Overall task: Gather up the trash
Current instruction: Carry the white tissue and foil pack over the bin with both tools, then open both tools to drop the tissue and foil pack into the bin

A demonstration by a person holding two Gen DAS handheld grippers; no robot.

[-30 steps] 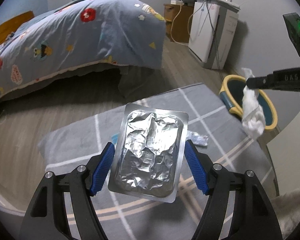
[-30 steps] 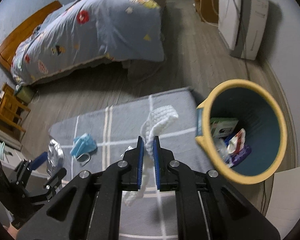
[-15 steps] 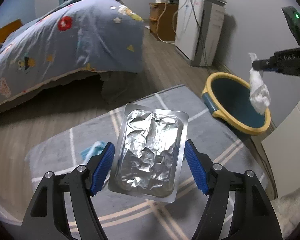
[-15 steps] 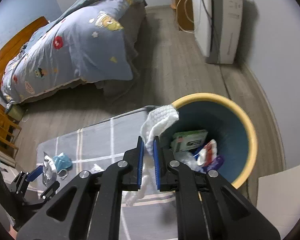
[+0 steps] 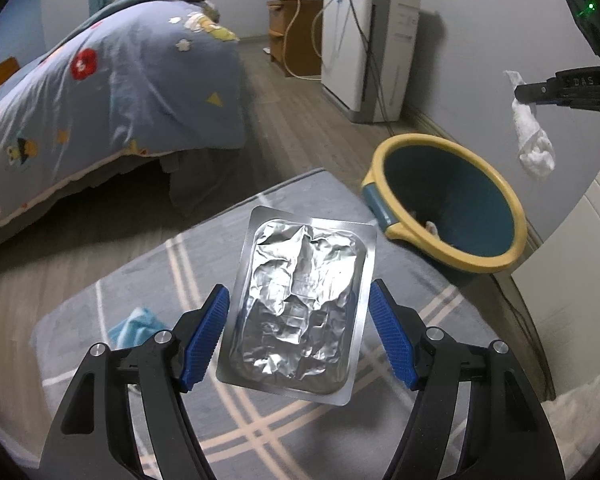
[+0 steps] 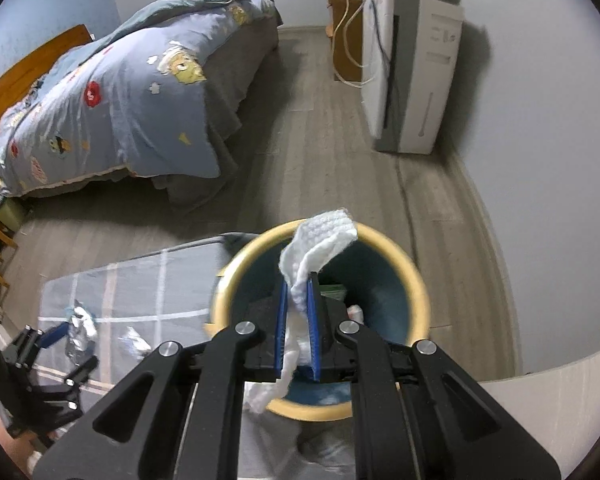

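My left gripper [image 5: 296, 292] is shut on a silver foil blister pack [image 5: 296, 312], its blue pads clamping the pack's two long edges above the grey rug [image 5: 260, 432]. The yellow-rimmed blue bin [image 5: 496, 268] stands to its right at the rug's corner. My right gripper [image 6: 298, 292] is shut on a white tissue [image 6: 320, 232] and hangs over the bin's [image 6: 418, 292] mouth, with several pieces of trash inside. In the left wrist view the right gripper [image 5: 556, 88] shows at upper right, the tissue [image 5: 534, 144] dangling from it above the bin's far side.
A blue face mask [image 5: 136, 322] and a crumpled white scrap [image 6: 134, 340] lie on the rug. A bed [image 6: 112, 112] with a blue quilt fills the left. A white appliance [image 6: 412, 72] with cables and a wooden cabinet [image 5: 296, 36] stand by the wall behind the bin.
Both grippers have swung toward the bin. The right gripper carried the tissue from above the rug to over the bin's mouth. The left still holds the foil pack.
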